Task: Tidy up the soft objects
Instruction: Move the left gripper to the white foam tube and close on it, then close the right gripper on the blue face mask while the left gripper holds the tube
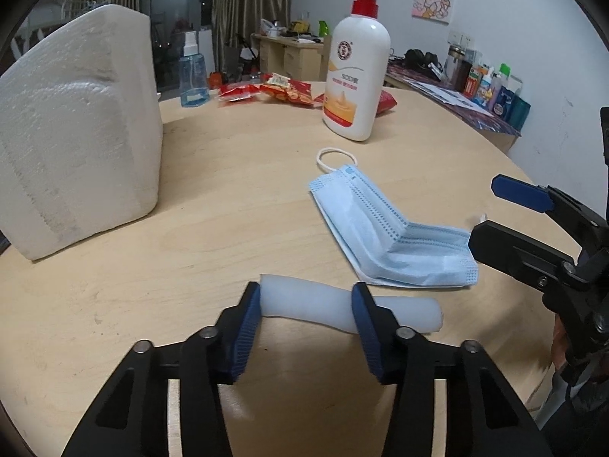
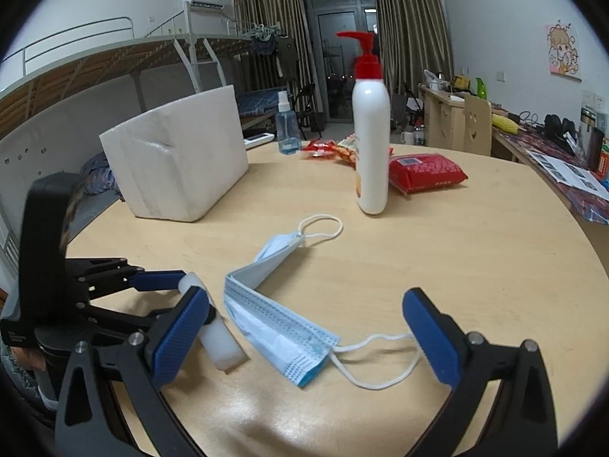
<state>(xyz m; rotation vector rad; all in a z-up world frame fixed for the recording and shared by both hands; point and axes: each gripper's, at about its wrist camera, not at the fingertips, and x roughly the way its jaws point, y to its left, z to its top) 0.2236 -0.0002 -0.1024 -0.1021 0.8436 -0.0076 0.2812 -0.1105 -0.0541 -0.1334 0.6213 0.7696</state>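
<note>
A white foam stick (image 1: 308,299) lies on the round wooden table (image 1: 228,198). My left gripper (image 1: 304,291) is closed on it. One blue pad sits against its left end and the other presses across its middle, so the right end sticks out. In the right wrist view the stick (image 2: 224,346) runs from a left finger (image 2: 160,280) toward the camera. A crumpled blue face mask (image 1: 380,228) lies just right of the stick. My right gripper (image 2: 306,301) stands wide open low over the near end of the mask (image 2: 274,320), with one ear loop (image 2: 380,361) between its fingers.
A white foam box (image 1: 76,133) stands at the left. A lotion pump bottle (image 1: 357,76) stands behind the mask. Red snack packets (image 1: 285,91), a red pack (image 2: 426,171) and a blue spray bottle (image 1: 193,80) lie at the table's far side.
</note>
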